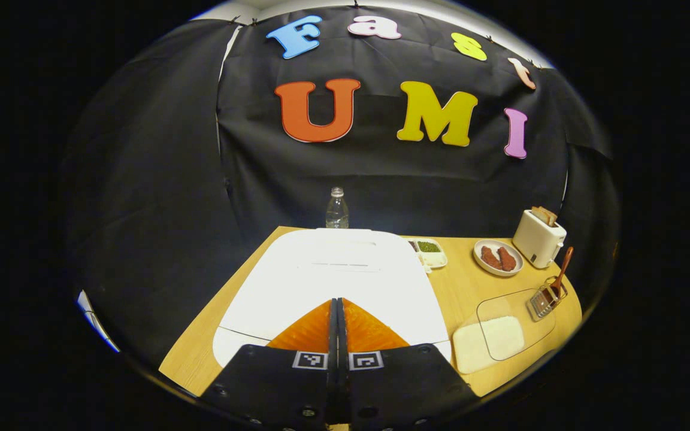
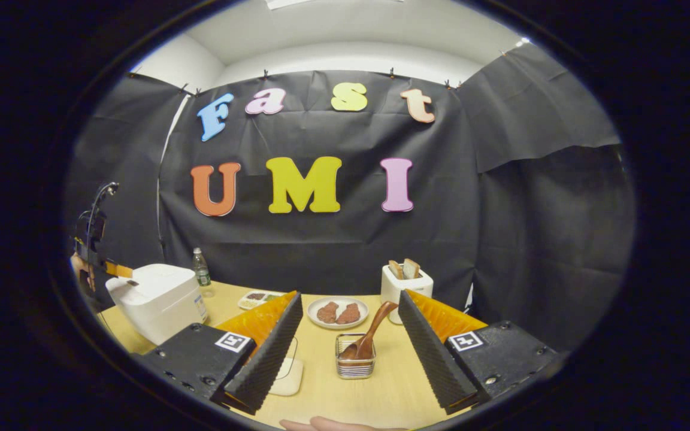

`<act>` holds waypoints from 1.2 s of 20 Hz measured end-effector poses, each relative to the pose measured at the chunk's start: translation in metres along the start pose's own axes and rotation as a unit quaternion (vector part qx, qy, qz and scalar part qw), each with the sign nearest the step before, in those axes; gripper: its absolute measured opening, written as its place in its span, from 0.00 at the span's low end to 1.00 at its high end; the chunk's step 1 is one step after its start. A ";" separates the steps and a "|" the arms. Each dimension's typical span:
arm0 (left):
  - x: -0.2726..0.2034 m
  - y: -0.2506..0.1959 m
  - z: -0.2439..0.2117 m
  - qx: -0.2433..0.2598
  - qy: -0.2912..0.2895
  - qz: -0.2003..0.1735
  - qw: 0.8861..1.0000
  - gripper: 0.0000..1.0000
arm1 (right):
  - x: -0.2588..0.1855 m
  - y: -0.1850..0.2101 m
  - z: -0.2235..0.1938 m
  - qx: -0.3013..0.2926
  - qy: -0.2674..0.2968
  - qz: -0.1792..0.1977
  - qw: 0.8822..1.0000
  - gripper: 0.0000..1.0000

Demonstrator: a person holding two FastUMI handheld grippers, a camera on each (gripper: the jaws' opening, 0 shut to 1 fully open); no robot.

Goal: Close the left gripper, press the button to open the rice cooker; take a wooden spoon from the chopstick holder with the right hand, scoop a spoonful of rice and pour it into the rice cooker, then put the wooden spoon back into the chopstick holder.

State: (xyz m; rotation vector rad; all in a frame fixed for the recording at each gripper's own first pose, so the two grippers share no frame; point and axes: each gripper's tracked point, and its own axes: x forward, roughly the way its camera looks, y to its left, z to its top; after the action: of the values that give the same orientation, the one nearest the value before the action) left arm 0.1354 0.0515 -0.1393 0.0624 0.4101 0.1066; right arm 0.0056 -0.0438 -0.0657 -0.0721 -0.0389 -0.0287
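Left gripper view: left gripper (image 1: 338, 305), fingers pressed together, low-centre over the shut white rice cooker (image 1: 333, 281). Right gripper view: cooker at frame left, right gripper (image 2: 350, 317) spread wide at bottom-centre w/ wooden spoon (image 2: 369, 339) in chopstick holder (image 2: 355, 365) btwn its fingers, untouched.

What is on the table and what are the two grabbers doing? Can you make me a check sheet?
Surface: wooden table, dry and tidy.
Job's things: white rice cooker lid down; wooden spoon standing in the wire chopstick holder; clear rice container with rice inside.
Clutter: water bottle, toaster with bread, plate of meat, divided snack tray.
Grippers: left gripper shut, tips over the cooker lid; right gripper open, facing the spoon.
Cables: a thin cable by the far gripper, in the right gripper view.
Surroundings: black cloth wall, white ceiling above.
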 end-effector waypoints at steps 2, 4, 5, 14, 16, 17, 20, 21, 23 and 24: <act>-0.003 0.001 -0.004 0.010 0.006 0.006 1.000 0.00 | 0.002 -0.007 0.002 -0.012 -0.003 -0.010 1.000 1.00; -0.004 -0.002 -0.007 0.015 0.017 0.003 1.000 0.00 | 0.002 -0.010 0.004 -0.017 -0.006 -0.017 1.000 1.00; -0.002 -0.001 -0.007 0.018 0.018 0.005 1.000 0.00 | 0.003 -0.010 0.004 -0.016 -0.005 -0.016 1.000 1.00; -0.003 -0.001 -0.015 -0.024 0.050 -0.003 0.998 0.00 | -0.002 0.003 0.003 -0.017 0.000 -0.006 1.000 1.00; -0.004 -0.001 -0.015 -0.024 0.046 -0.006 0.999 0.00 | -0.004 0.005 0.002 -0.016 0.001 -0.006 1.000 1.00; -0.004 -0.001 -0.014 -0.025 0.043 -0.008 0.999 0.00 | -0.006 0.007 0.002 -0.016 0.001 -0.005 1.000 1.00; -0.006 -0.002 -0.003 -0.022 0.015 -0.006 1.000 0.00 | -0.009 0.009 0.004 -0.017 -0.001 -0.004 1.000 1.00; -0.011 -0.002 0.009 -0.019 -0.007 -0.007 1.000 0.00 | -0.010 0.009 0.003 -0.017 0.000 -0.004 1.000 1.00; -0.024 0.001 0.032 -0.014 -0.050 0.009 0.999 0.17 | -0.014 0.011 0.003 -0.021 0.001 -0.004 1.000 1.00; -0.031 0.005 0.042 -0.008 -0.071 0.021 0.997 0.20 | -0.016 0.011 0.005 -0.023 0.000 -0.004 1.000 1.00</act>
State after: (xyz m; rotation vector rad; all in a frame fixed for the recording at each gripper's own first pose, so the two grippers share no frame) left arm 0.1239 0.0511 -0.0880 0.0624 0.2663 0.1453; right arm -0.0101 -0.0315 -0.0622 -0.1178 -0.0394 -0.0371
